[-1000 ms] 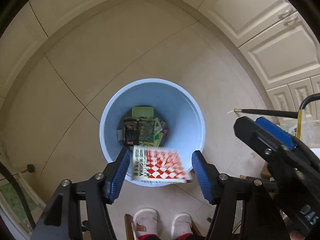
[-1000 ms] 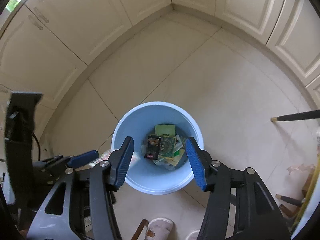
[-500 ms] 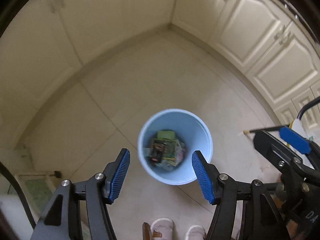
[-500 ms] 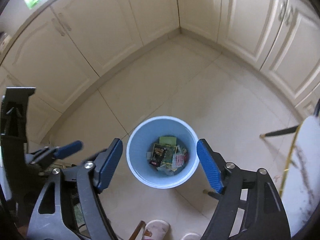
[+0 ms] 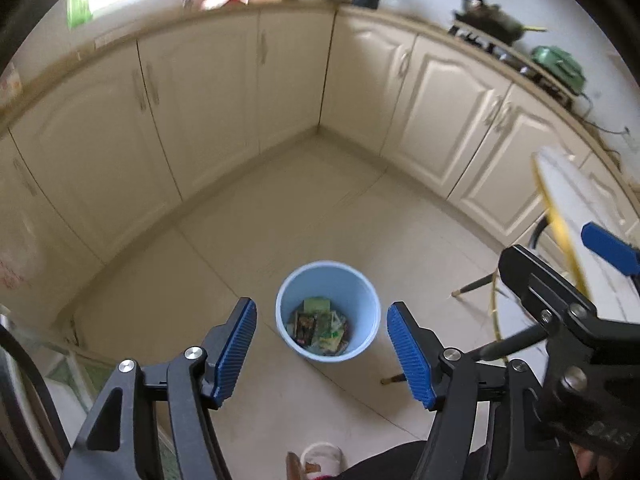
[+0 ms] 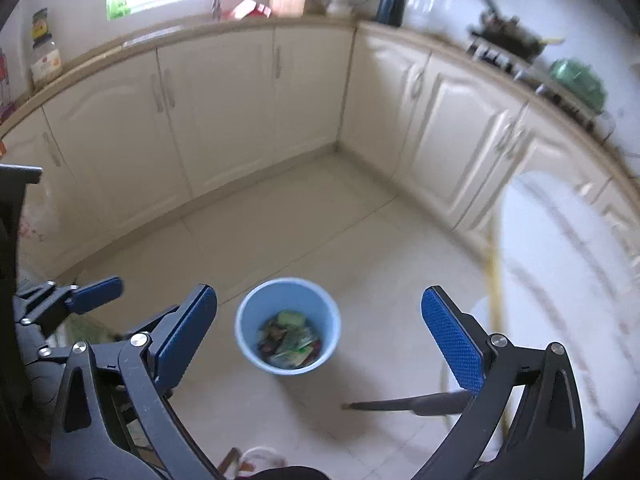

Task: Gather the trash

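Down on the tiled floor, well below both cameras, stands the light-blue bin point(image 5: 328, 312) with its heap of wrappers point(image 5: 320, 328) settled in the bottom — green, dark and yellow packets, none hanging over the rim. It sits out in the open, apart from the cream cabinets point(image 5: 208, 112) that wrap the far side of the kitchen.

Both tools hang high over it, tilted downward. Seen from its own camera, the left tongs point(image 5: 321, 354) stand moderately wide, their blue pads framing the bin with nothing between them; they have just been opening a little further. The right tongs point(image 6: 319, 342) are spread very wide and equally empty — their jaws have just been opening too.

To the right, a white marbled table point(image 6: 568, 264) with a yellow rim edges into view, blurred, its dark legs reaching the floor near the bin. A slippered foot point(image 5: 322, 456) shows at the near edge.

My reading is that a drop into the bin is done and the step in hand is the retreat from it. Nothing loose shows on the visible floor, so the next move likely calls for swinging right toward the table, finding another scrap — its top is too blurred to tell what lies there — and lining one pair of tongs around it before closing.
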The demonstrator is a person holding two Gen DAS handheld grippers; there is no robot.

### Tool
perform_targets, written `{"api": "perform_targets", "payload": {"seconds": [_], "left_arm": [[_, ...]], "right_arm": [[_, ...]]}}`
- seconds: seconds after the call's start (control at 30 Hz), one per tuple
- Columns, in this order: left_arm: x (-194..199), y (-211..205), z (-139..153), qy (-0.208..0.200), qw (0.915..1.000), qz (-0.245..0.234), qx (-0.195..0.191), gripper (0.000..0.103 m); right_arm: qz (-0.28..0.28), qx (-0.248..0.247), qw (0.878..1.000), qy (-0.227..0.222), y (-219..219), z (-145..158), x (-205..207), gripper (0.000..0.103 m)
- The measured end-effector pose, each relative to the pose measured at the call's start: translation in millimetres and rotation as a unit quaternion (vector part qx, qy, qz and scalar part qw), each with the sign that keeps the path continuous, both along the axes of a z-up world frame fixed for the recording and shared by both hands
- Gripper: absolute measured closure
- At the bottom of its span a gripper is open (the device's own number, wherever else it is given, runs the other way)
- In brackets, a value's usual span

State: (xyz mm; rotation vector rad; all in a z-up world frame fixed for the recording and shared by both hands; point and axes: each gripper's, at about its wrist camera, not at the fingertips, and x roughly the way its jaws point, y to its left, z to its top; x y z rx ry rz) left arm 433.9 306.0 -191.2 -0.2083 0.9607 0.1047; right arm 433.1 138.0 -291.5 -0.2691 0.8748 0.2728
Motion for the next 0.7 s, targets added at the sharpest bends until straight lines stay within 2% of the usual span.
{"api": "perform_targets", "payload": {"seconds": [0.17,0.27,0.37,0.47,0.53,0.7], "left_arm": [[-44.2,-34.0,52.7,-0.058,0.9978,0.004,0.031,0.027],[-69.2,-70.9,69.1,-0.090,0.9956,-0.003,0.026,0.026],[-94.3,-85.5,88.2,-0.120,0.9924,-0.005,0.030,0.021],[-126.5,-101.6,99.3,-0.160,0.9863,-0.014,0.037,0.016],[-150.7,-108.8,113.1,-0.200,0.9792,-0.015,0.031,0.011],[-202.1,-110.8,108.0,-0.252,0.9669,-0.029,0.030,0.007]], "right_arm": [[-0.012,-0.007,0.999,-0.046,-22.8,46.6,-29.3,0.000],[-0.022,-0.020,0.995,-0.092,-40.0,81.1,-45.7,0.000],[-0.038,-0.022,0.991,-0.124,-60.6,109.1,-59.9,0.000],[-0.045,-0.026,0.988,-0.147,-79.6,129.1,-73.8,0.000],[-0.048,-0.026,0.986,-0.157,-91.4,140.0,-85.0,0.000],[-0.073,-0.029,0.979,-0.189,-129.1,166.6,-102.7,0.000]]}}
